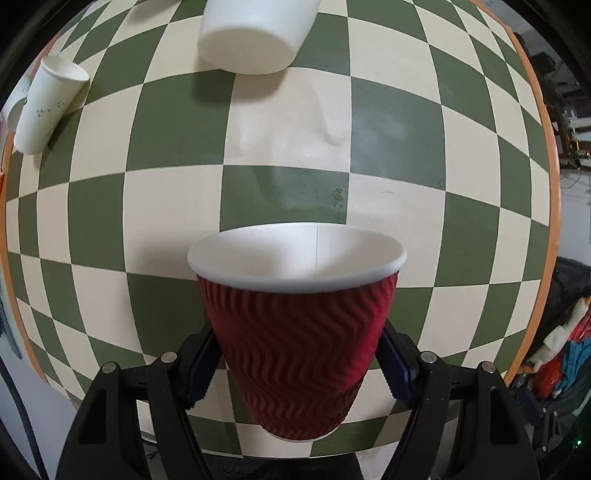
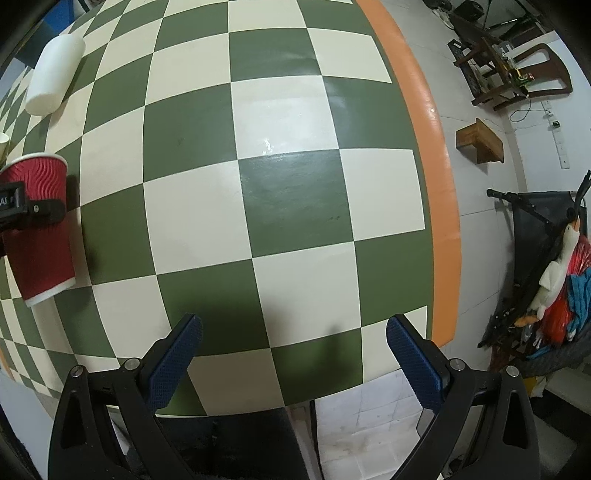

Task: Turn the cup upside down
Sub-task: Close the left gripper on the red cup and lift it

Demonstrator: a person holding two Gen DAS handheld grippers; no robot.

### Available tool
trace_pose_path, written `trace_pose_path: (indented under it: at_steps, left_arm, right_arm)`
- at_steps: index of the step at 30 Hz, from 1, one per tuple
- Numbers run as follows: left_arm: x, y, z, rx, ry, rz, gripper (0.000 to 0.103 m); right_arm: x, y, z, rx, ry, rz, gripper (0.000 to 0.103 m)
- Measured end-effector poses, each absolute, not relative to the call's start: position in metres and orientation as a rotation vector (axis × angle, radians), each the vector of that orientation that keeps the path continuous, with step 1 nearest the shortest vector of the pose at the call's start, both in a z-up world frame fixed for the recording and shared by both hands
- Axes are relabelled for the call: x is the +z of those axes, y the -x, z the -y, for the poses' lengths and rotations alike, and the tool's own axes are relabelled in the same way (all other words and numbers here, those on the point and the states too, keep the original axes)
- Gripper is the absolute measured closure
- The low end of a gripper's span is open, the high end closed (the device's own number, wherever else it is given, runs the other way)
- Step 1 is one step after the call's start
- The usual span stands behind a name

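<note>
My left gripper (image 1: 295,365) is shut on a red ribbed paper cup (image 1: 295,332), its blue pads pressed on both sides of the cup's lower body. The white rim and open mouth face away from me, over the green and cream checkered table (image 1: 173,206). The cup looks lifted off the table. In the right wrist view the same cup (image 2: 40,236) shows at the far left, held by the left gripper (image 2: 22,206), mouth up and tilted. My right gripper (image 2: 293,354) is open and empty over the table's near edge.
A white cup (image 1: 255,33) stands upside down at the far side. Two white cups (image 1: 44,107) lie at the far left. The white cup (image 2: 51,77) also shows in the right wrist view. The table's orange rim (image 2: 439,206) runs on the right, with floor clutter beyond.
</note>
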State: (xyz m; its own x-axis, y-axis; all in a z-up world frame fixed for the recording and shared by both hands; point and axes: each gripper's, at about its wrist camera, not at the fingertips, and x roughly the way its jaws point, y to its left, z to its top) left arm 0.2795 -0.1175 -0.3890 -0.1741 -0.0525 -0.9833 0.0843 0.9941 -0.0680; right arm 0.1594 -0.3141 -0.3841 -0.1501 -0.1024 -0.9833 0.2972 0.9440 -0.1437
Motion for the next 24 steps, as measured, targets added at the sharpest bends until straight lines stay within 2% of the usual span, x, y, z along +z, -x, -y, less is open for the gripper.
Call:
trace_pose_path:
  at_steps: [24]
  left_arm:
    - [-0.4, -0.298, 0.122, -0.152, -0.032, -1.78, 0.027]
  right_arm:
    - [-0.369, -0.169, 0.319, -0.433, -0.17, -1.676, 0.001]
